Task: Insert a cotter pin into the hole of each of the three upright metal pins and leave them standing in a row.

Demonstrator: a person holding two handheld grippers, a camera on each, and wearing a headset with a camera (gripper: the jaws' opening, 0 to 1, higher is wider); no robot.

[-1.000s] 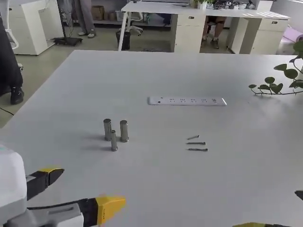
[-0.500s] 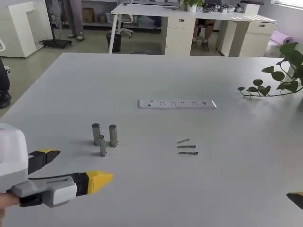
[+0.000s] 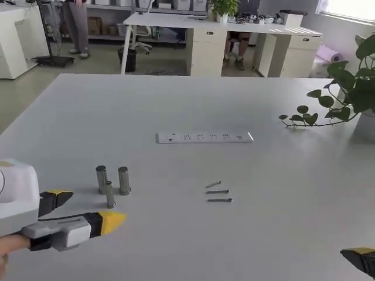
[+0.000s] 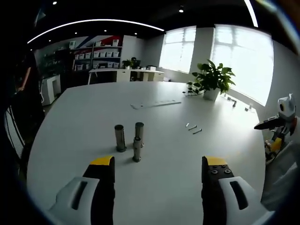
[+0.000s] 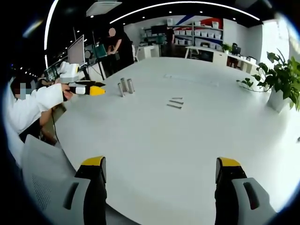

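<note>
Three upright metal pins stand in a tight cluster left of centre on the white table; they also rise ahead of the left jaws as pins and far off as pins. Three small cotter pins lie flat to their right, also seen as cotter pins and cotter pins. My left gripper hovers open just left of the metal pins, holding nothing; left gripper. My right gripper is open and empty, back from the table's near edge; its yellow tip pokes in low right.
A white power strip lies beyond the pins. A potted plant trails leaves over the far right of the table. Desks, cabinets and a person standing are in the room behind.
The head camera has swung, so everything sits lower and further left. My left gripper has risen and come closer to the metal pins. Pins and cotter pins have not moved.
</note>
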